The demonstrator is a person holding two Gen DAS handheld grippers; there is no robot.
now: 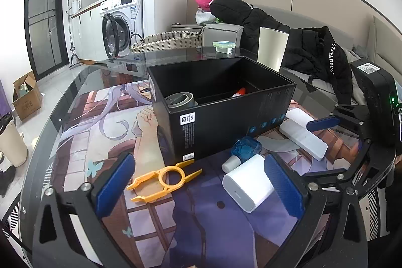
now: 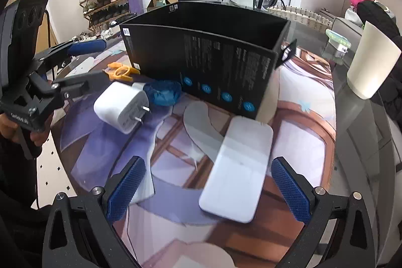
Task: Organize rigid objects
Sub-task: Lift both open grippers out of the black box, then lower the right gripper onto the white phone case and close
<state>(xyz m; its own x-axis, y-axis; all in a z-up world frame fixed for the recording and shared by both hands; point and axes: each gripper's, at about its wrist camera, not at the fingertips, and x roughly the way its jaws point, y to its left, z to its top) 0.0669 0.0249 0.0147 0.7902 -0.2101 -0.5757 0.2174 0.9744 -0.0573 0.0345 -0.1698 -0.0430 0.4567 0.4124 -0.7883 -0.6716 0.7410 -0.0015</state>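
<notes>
An open black box [image 1: 221, 102] stands on the table, with a grey cylinder [image 1: 179, 99] and a red-and-white item [image 1: 240, 92] inside. It also shows in the right wrist view [image 2: 206, 57]. My left gripper [image 1: 198, 182] is open, low over the mat; between its fingers lie a yellow plastic clip [image 1: 164, 178] and a white charger plug [image 1: 247, 182], with a blue bottle [image 1: 245, 147] just beyond. My right gripper [image 2: 208, 189] is open, with a white flat power bank [image 2: 238, 170] lying between its fingers. The charger [image 2: 120, 106], bottle [image 2: 163, 91] and clip [image 2: 120, 72] lie to its left.
A white cup [image 1: 271, 48] and a small green-topped box [image 1: 223, 45] stand on the glass table [image 1: 118, 69] beyond the box. A wicker basket [image 1: 163, 42], a sofa with black jackets [image 1: 314, 52] and a washing machine [image 1: 120, 24] lie behind. The right gripper shows at the right [image 1: 324, 124].
</notes>
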